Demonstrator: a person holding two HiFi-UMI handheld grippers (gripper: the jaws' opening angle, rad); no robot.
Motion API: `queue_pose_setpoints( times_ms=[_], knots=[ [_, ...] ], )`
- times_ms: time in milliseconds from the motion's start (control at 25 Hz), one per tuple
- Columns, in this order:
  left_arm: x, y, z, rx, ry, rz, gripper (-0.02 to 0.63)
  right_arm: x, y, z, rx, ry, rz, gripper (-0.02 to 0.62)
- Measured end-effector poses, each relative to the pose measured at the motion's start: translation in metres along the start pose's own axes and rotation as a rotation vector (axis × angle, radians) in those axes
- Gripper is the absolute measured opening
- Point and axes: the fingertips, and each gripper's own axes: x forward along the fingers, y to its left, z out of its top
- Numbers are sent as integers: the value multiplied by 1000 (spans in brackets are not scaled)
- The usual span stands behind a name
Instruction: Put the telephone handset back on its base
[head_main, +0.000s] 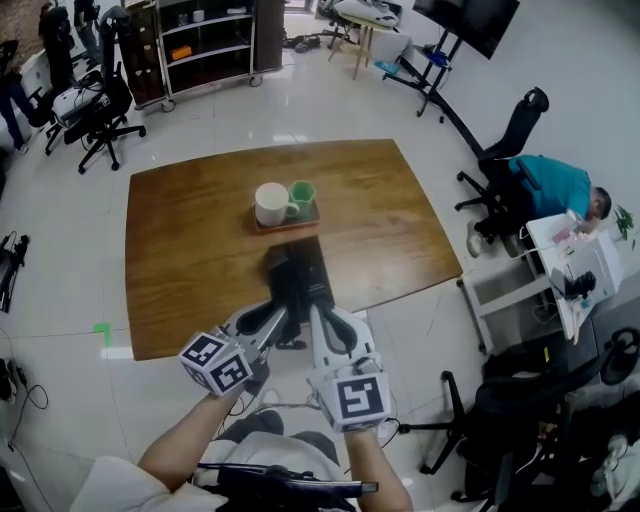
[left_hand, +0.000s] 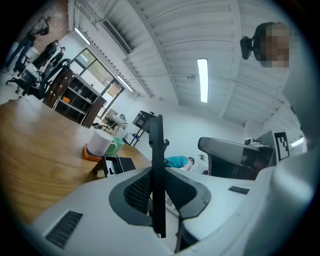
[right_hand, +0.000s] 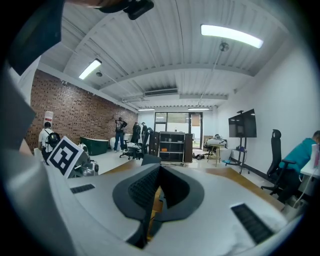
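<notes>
Left tongs (left_hand: 159, 191) grip the handset (left_hand: 156, 145), right tongs (right_hand: 157, 186) closed, over a wooden table (head_main: 190, 240) on glossy white floor (head_main: 300, 110)

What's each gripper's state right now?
Left gripper: closed on the thin black handset.
Right gripper: closed, nothing between its jaws.

Bright, even light from ceiling strip lights (right_hand: 231, 36) glares on the white floor (head_main: 300, 100); fisheye edges bend and darken.
</notes>
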Motion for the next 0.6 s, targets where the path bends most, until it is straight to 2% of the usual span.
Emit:
queue_pose_setpoints(
  times_ms=[320,600],
  knots=[
    [22,50,-24,-171,32,46,67,5,-6,-9,1,26,-6,5],
    [37,76,-45,-259,75,62,67,12,-11,-14,5,41,-8,5]
  ],
)
